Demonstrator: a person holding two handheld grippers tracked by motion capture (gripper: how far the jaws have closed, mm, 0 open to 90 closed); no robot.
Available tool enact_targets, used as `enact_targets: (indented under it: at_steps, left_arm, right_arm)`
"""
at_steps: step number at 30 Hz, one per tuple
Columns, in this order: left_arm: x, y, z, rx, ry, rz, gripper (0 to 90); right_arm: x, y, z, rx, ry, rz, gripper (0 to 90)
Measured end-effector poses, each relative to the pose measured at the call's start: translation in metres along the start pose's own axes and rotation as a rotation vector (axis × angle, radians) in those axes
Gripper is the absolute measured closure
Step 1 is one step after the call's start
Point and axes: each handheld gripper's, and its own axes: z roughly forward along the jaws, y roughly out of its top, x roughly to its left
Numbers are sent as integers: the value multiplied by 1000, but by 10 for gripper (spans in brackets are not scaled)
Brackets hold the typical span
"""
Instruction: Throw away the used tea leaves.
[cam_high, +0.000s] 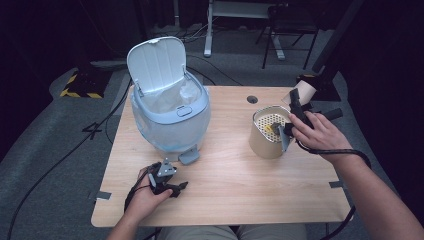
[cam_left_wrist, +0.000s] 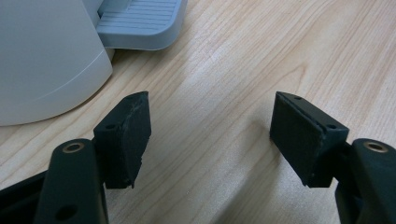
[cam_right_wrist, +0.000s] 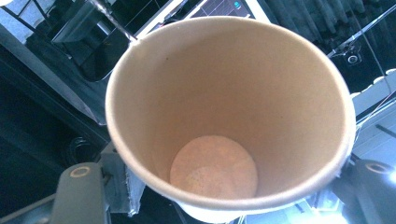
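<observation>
- Right claw (cam_high: 299, 102) is closed partway on a paper cup (cam_right_wrist: 224, 116), one jaw on each side of the wall just under the rim. The cup is held off the counter (cam_high: 235, 190) at the far right, above and behind a tan tub (cam_high: 267, 142).
- Cup axis runs along the claw's own line of sight: mouth toward the claw's camera, base pointing away. It looks empty, with a bare brown bottom.
- Key relation: the bin (cam_high: 170, 120) stands well to the left of the cup across the counter, with its lid (cam_high: 156, 62) up and its opening facing up. My read is that the cup has to travel left over the tub, then tip or drop into that opening.
- Left claw (cam_left_wrist: 210, 135) is wide open and holds nothing. It sits low over bare counter at the near edge, just in front of the bin's pedal (cam_left_wrist: 140, 23). It is the nearer hand to the bin, but the right hand has the cup.
- View differences:
  - The right gripper view gives the cup's inside and the grip, but not the bin, so there is no heading cue.
  - The high view gives the cup-to-bin layout and the tub in between, with a perforated insert and something yellow inside. There the cup is a small pale shape past the hand.
  - The left gripper view gives the gap between pedal and jaws: near, not touching.
</observation>
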Motion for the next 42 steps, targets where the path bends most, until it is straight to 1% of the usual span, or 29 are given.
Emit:
enact_targets:
  at_steps: [2,4,8,9,13,14,21,27,31,32,33,34,35,36,37,38,39,40,41,42]
  left_arm:
    - [0,0,0,0,-1,0,298]
    - [0,0,0,0,0,0,299]
    - [0,0,0,0,0,0,298]
    - [0,0,0,0,-1,0,298]
    - [0,0,0,0,0,0,298]
    - [0,0,0,0,0,0,298]
    - [0,0,0,0,-1,0,298]
    - [0,0,0,0,-1,0,298]
    - [0,0,0,0,0,0,298]
    - [0,0,0,0,0,0,298]
    - [0,0,0,0,0,0,298]
    - [0,0,0,0,-1,0,299]
    - [0,0,0,0,-1,0,298]
    - [0,0,0,0,0,0,298]
    - [0,0,0,0,0,0,298]
    - [0,0,0,0,0,0,298]
    - [0,0,0,0,0,0,298]
    - [0,0,0,0,0,0,298]
    - [0,0,0,0,0,0,298]
    - [0,0,0,0,-1,0,298]
  right_arm:
    - [-2,0,0,1,2,-9,301]
    - [-4,0,0,-2,-10,-10,300]
    - [-5,1,0,-3,-11,-14,299]
    - [-5,2,0,-5,-10,-23,298]
    - [-5,2,0,-5,-10,-19,297]
    - [-6,2,0,-2,-9,-26,297]
    - [-8,1,0,1,-15,-29,295]
    - [-8,2,0,-1,-18,-24,295]
    - [-9,1,0,2,-11,-5,294]
    - [-11,-1,0,-13,16,50,293]
    - [-11,-1,0,-13,16,50,293]
    - [-14,-5,1,-44,78,174,291]
    - [-14,-5,1,-44,78,174,291]
    - [-14,-7,2,-53,101,231,290]
    - [-16,-11,3,-61,144,327,290]
    - [-17,-18,6,-77,205,472,289]
    - [-17,-18,6,-77,205,472,289]
    - [-17,-26,9,-94,271,625,288]
    - [-17,-26,9,-94,271,625,288]
    - [-17,-36,11,-117,354,806,285]
